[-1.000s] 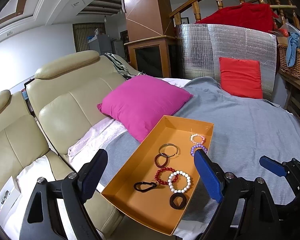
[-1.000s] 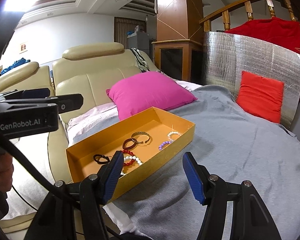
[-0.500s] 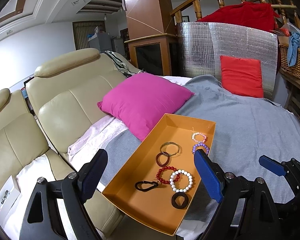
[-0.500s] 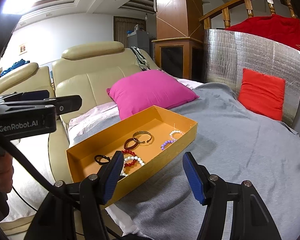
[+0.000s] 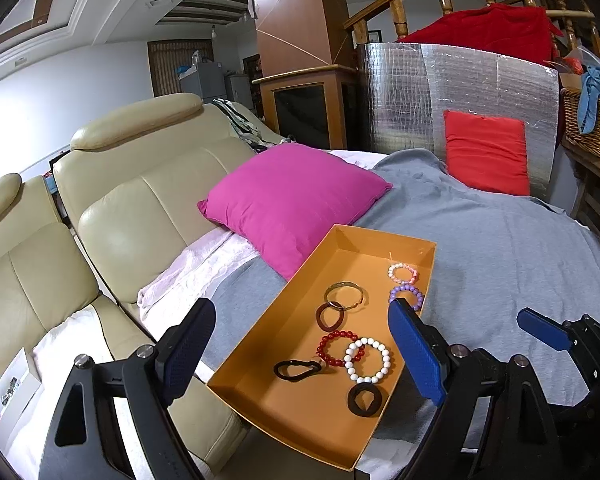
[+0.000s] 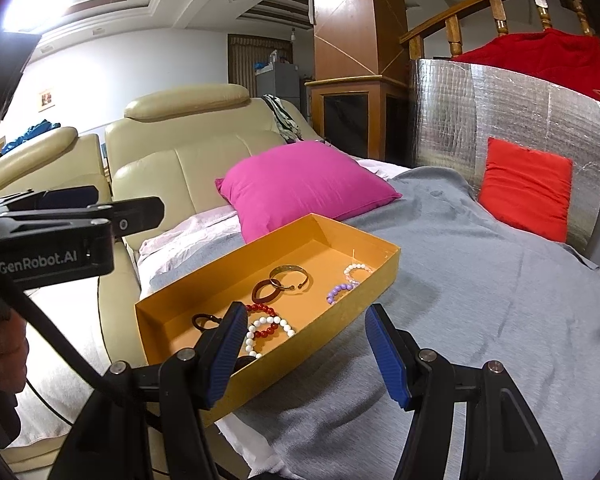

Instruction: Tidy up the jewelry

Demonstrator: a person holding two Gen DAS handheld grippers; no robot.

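Both grippers, left [image 5: 300, 356] and right [image 6: 306, 354], hover released over the tray [image 5: 380, 240] (overhanging the bed edge); a careless nudge could tip it, spilling bracelets [image 5: 367, 361].

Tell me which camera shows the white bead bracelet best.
The left wrist view. There the white bead bracelet lies fully visible as a whole ring on the floor of the orange tray, overlapping the red bead bracelet. In the right wrist view, the right gripper finger hides part of it.
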